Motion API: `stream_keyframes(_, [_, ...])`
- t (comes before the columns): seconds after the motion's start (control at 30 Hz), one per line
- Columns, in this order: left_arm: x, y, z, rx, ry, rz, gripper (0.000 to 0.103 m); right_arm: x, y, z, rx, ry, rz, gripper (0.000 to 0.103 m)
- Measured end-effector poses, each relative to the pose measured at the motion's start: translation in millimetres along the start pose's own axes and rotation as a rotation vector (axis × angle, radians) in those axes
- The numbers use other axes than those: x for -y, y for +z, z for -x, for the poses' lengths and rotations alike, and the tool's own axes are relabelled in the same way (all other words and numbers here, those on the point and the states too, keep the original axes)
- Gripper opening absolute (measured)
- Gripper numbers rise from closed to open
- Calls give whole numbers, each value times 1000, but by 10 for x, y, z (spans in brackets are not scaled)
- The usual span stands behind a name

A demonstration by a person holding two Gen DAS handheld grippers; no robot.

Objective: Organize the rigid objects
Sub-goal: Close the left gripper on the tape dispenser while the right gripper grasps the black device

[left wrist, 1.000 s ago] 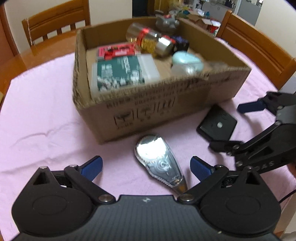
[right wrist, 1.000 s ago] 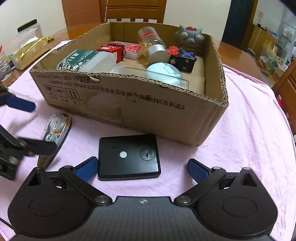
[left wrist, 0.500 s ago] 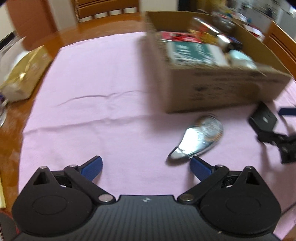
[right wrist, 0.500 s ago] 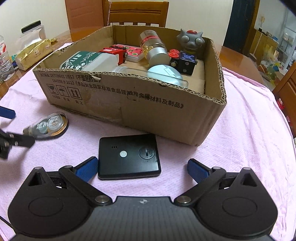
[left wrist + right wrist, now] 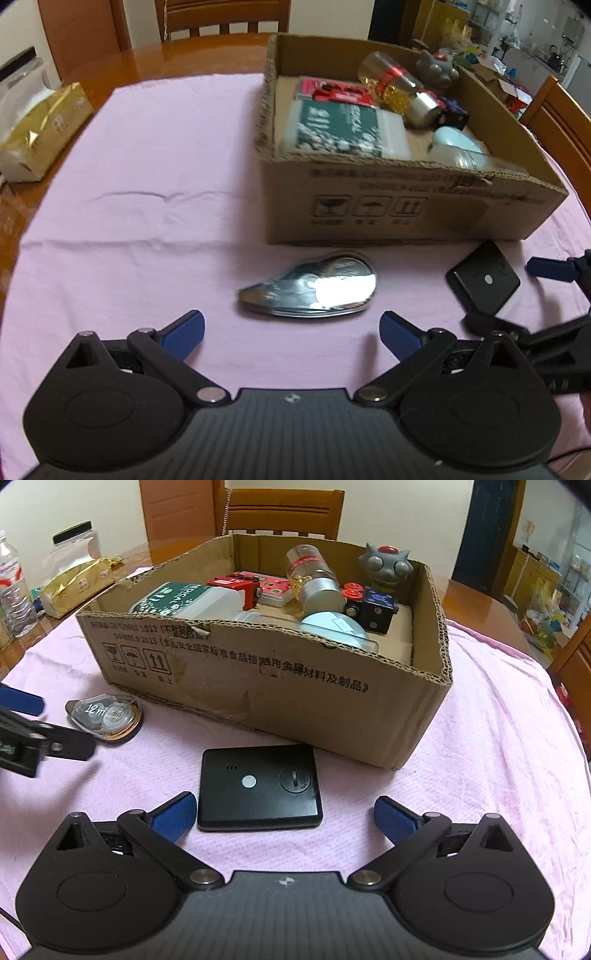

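Open pink cloth (image 5: 140,229) lies left of the cardboard box (image 5: 258,686); the box blocks the way ahead.

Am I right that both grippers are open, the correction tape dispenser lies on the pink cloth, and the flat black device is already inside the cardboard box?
Not quite. The flat black device is not in the cardboard box; it lies on the pink cloth in front of it, just ahead of the open right gripper, as the right wrist view shows. The rest holds: the left gripper is open, and the correction tape dispenser is on the cloth.

Left tongs (image 5: 291,328) spread wide, low; right tongs (image 5: 284,812) likewise — both empty.
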State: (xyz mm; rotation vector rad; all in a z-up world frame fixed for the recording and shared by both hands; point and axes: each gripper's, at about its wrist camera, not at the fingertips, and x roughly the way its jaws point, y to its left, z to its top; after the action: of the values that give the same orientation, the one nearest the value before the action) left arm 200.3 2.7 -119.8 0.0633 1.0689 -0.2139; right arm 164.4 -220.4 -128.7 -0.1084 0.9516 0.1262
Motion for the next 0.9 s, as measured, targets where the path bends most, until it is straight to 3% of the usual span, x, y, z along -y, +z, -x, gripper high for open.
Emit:
stream_keyframes(0.47, [256,121,-109,10,82,45,93,-63,32,-18,8,79,100,103])
stream_keyframes(0.5, [257,130,-101,15,84,49,89,-74,45,-28,8,84,107,103])
stream_keyframes(0.73, [256,163,-108,22,75,22,89,-161,129,-76,-1,116,147,103])
stream_keyframes(0.9, [253,162,-114,24,70,11,89,-160,168,-65,-3,106,138,91])
